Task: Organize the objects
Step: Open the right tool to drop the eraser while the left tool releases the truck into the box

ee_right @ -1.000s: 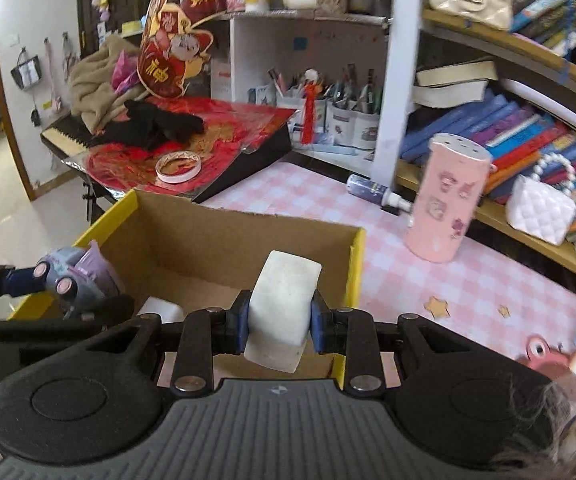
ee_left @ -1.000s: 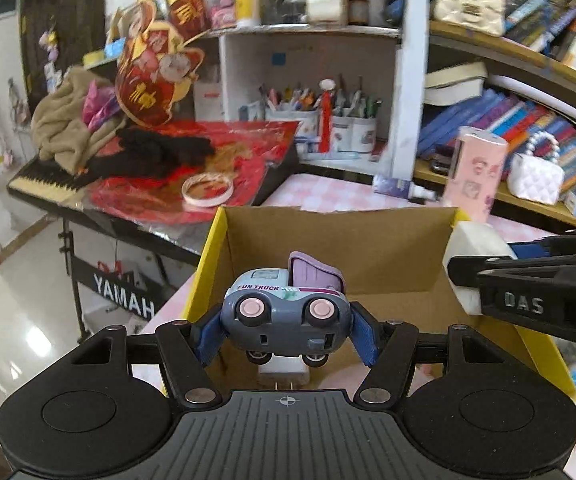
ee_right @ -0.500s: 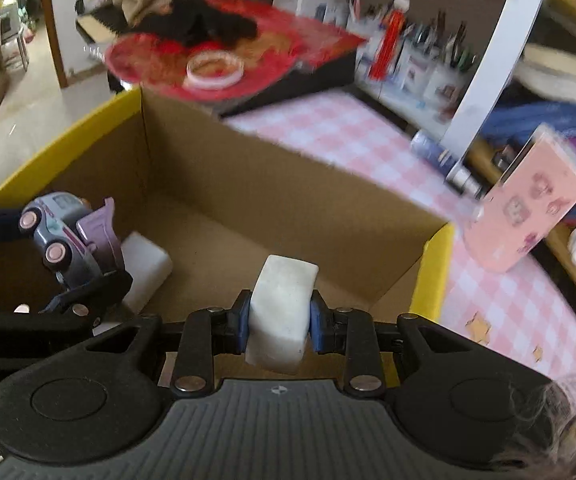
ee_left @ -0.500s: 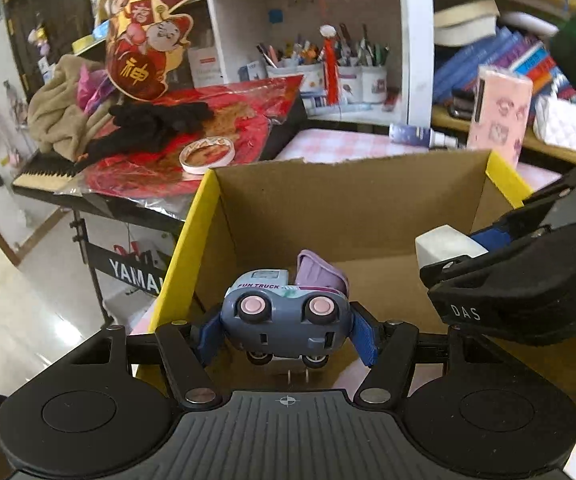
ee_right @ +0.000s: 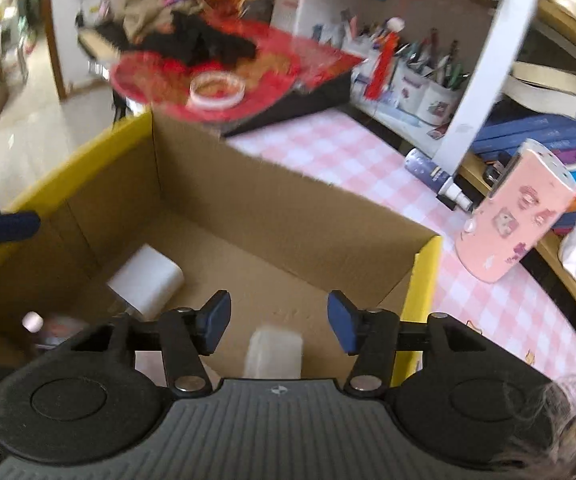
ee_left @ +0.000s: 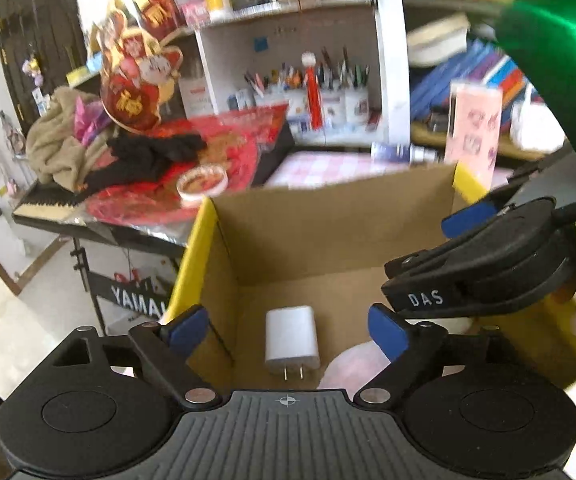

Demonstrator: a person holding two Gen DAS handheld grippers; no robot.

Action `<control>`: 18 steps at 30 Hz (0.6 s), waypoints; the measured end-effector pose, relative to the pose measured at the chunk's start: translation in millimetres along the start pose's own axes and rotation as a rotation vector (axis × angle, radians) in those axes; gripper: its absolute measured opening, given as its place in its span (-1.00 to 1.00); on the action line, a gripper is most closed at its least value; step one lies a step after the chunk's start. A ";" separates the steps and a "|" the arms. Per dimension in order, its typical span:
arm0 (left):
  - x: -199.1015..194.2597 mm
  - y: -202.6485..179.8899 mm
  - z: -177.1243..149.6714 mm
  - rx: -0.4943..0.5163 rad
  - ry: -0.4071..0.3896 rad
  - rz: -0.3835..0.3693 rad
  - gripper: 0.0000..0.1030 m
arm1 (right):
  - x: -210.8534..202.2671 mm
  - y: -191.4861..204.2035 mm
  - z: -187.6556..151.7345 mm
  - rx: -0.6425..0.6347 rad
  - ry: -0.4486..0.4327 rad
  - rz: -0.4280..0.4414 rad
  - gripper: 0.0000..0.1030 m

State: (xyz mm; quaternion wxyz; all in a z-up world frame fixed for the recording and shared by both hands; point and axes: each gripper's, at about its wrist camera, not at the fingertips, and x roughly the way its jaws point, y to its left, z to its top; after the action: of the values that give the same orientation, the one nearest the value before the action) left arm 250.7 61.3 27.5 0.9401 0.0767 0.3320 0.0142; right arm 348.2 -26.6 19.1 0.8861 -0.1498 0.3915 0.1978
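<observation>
Left wrist view: my left gripper (ee_left: 288, 330) hangs over the cardboard box (ee_left: 328, 236) with its blue fingers (ee_left: 186, 330) spread wide and nothing between them; half a second ago they clamped the toy truck, which has since left this view. A white charger (ee_left: 291, 340) lies flat on the box floor just ahead, prongs toward me, with a pale pink shape (ee_left: 348, 368) beside it that I cannot identify. My right gripper (ee_left: 476, 276) reaches in from the right, over the box.

From the right wrist view, the right gripper (ee_right: 279, 326) is likewise parted and empty above the box (ee_right: 288, 216). The white block (ee_right: 274, 354) it held a moment ago now sits below the fingers (ee_right: 340, 328), blurred, apparently on the box floor. The charger (ee_right: 146, 280) rests near the left wall, and a blurred pink-tipped form (ee_right: 38, 328) at the lower left may be the truck; I cannot tell. The pink canister (ee_right: 516, 216) stands on the checkered surface (ee_right: 348, 152) outside the box.
</observation>
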 end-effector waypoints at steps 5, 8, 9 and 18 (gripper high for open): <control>-47.2 16.1 -2.8 -0.073 -0.128 -0.014 0.78 | -50.0 -0.4 -10.2 0.077 -0.129 -0.042 0.03; -73.5 23.7 -11.3 -0.105 -0.188 -0.017 0.83 | -82.4 2.1 -22.7 0.132 -0.204 -0.055 0.10; -81.1 26.2 -15.3 -0.118 -0.203 -0.018 0.83 | -92.6 3.9 -28.2 0.148 -0.223 -0.064 0.11; -121.9 50.7 -60.7 -0.254 -0.211 -0.013 0.84 | -145.2 26.8 -90.6 0.316 -0.258 -0.162 0.12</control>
State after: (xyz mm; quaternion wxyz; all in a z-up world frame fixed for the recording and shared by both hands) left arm 118.8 110.1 64.5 0.9719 -0.0438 0.2276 0.0417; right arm 188.8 -75.1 66.7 0.9543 -0.0136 0.2876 0.0796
